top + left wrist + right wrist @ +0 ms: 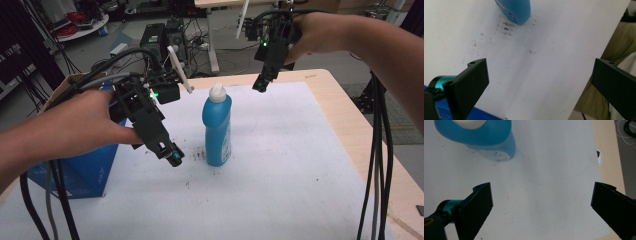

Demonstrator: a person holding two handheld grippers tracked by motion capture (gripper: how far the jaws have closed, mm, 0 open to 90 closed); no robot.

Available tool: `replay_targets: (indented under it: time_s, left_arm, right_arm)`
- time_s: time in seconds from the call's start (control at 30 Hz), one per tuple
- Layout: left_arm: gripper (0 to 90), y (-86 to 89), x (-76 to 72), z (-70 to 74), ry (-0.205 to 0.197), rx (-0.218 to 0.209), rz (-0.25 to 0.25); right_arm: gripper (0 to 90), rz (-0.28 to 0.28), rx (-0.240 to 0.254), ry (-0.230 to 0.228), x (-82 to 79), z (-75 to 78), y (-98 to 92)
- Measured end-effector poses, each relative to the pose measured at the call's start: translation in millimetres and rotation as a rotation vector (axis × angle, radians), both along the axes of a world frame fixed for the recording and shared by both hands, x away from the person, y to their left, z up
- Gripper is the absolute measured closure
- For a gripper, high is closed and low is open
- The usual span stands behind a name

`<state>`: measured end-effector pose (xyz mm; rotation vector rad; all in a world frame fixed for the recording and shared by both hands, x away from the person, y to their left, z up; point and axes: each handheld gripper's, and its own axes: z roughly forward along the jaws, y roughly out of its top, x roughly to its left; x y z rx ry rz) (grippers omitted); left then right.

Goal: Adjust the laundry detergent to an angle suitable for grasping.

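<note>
Blue plastic bottle with a white cap stands upright on the white sheet covering a pale wooden table, between the two grippers and touched by neither. In the high view, the left gripper hangs low just beside the bottle's base, fingertips tilted down toward the sheet. The right gripper is held higher, above and beyond the bottle's cap, also angled downward. In each gripper view the two black jaws stand wide apart with nothing between them: the bottle's lower body lies ahead of the left fingers and off to one side, and its shoulder and label lie ahead of the right fingers. A blue cardboard box sits under the person's left forearm. Judging from this, the work has barely started: no grasp is made yet, and approaching, closing on the bottle and moving it all remain.
</note>
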<state>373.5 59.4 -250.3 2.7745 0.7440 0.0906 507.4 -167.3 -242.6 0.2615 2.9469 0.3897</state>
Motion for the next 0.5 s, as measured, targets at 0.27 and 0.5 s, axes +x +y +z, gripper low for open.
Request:
replay_targets:
  time_s: [0.27,0.5]
  left_arm:
    - [1.7,0.3,11.8,6.5,-0.002,-0.038,0.169]
    - [1.7,-0.2,21.0,8.3,0.005,-0.077,0.285]
  right_arm:
    - [3.0,-0.005,-0.008,0.013,-14.2,-12.5,-12.2]
    - [3.0,-0.012,0.0,0.021,-20.3,-19.4,-22.0]
